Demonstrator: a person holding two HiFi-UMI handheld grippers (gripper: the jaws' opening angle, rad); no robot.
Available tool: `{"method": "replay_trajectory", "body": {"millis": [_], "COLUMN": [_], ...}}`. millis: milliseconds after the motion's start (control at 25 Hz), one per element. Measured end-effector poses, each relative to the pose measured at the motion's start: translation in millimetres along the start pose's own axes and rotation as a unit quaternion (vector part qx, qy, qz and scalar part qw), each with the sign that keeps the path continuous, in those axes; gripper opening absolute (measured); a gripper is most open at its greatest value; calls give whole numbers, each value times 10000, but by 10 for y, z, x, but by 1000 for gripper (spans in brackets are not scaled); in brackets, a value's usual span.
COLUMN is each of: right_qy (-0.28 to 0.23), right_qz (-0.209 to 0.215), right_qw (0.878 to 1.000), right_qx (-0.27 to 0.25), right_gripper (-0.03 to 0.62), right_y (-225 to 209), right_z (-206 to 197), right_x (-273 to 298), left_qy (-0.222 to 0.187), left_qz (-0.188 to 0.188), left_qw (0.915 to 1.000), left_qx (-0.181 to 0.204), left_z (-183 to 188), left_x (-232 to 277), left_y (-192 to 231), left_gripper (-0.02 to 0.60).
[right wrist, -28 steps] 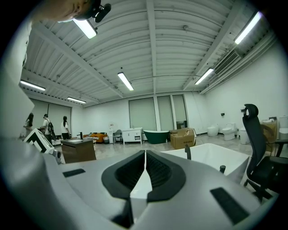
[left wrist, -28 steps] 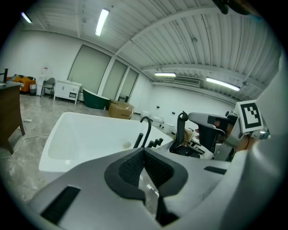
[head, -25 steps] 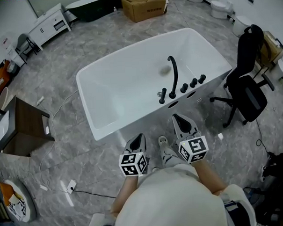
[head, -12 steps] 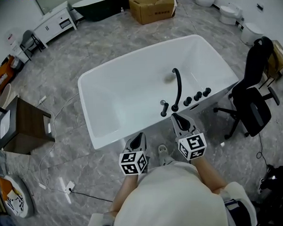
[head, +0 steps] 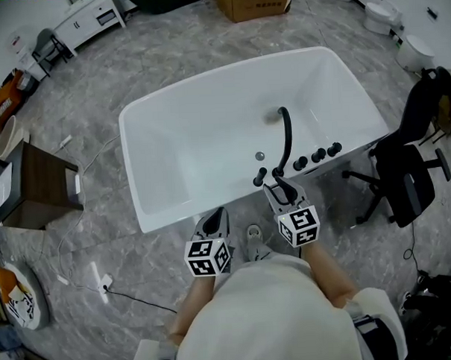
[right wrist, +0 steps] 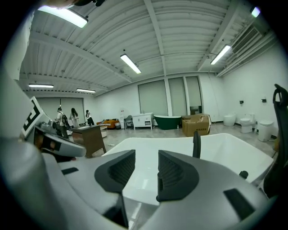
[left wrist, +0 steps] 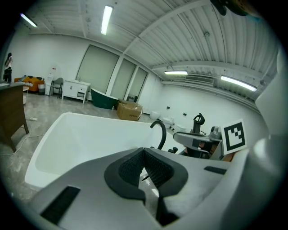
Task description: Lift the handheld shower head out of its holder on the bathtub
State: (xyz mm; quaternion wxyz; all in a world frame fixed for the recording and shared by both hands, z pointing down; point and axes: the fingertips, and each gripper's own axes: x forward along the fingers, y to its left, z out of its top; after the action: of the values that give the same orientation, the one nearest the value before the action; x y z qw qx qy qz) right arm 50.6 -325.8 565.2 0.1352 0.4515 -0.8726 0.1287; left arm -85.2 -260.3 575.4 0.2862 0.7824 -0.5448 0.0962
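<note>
A white bathtub (head: pixel 170 118) fills the middle of the head view. On its near rim stand a black curved spout (head: pixel 285 135), three black knobs (head: pixel 318 156) and, left of the spout, the short black handheld shower head (head: pixel 260 176) in its holder. My right gripper (head: pixel 277 186) sits just in front of the spout's base and right of the shower head. Its jaws are opening, and the right gripper (right wrist: pixel 146 170) has nothing between its pads. My left gripper (head: pixel 216 218) is shut below the tub's near wall, and the left gripper (left wrist: pixel 144 156) holds nothing.
A black office chair (head: pixel 408 175) stands right of the tub. A dark wooden desk (head: pixel 32 191) is at the left, with a cable and plug (head: pixel 103 287) on the marble floor. A cardboard box (head: pixel 255 1) lies beyond the tub. A shoe (head: pixel 253 238) shows between the grippers.
Both grippers have moved forward toward the tub's near rim. The right gripper's tips now sit by the spout base, and its jaws have parted from shut.
</note>
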Motion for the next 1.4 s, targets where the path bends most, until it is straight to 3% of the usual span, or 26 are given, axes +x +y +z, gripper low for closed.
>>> {"method": "replay_trajectory", "body": {"millis": [360,680,1160,1280,1400], "right_qy": [764,1318,1764,1879,1862], "right_qz": [197,258,361,273,253], "right_qw": [9969,9909,9836,9815,9816], "right_qx": [-9,80,-122,-263,-342], "right_gripper": [210,220,215,146,143], "right_y": [-255,-463,-466,-482,-466], "right_z": [-750,-1265,-1556,-1607,-1577], "right_x": [491,931,1334,1352,1371], "left_qy": [216,281,368,347,314], "left_qz": [39,187,358,391,409], "left_qw": [9997,9992,9983,9982,9982], "left_qx": [-64,-199,-271,-291,-303], "left_z": [-43,-57,-80,-76,-44], "left_x": [339,592,653,653,649], "left_y": [-67,-51,64,97,119], "left_gripper": [20,20,20,20,20]}}
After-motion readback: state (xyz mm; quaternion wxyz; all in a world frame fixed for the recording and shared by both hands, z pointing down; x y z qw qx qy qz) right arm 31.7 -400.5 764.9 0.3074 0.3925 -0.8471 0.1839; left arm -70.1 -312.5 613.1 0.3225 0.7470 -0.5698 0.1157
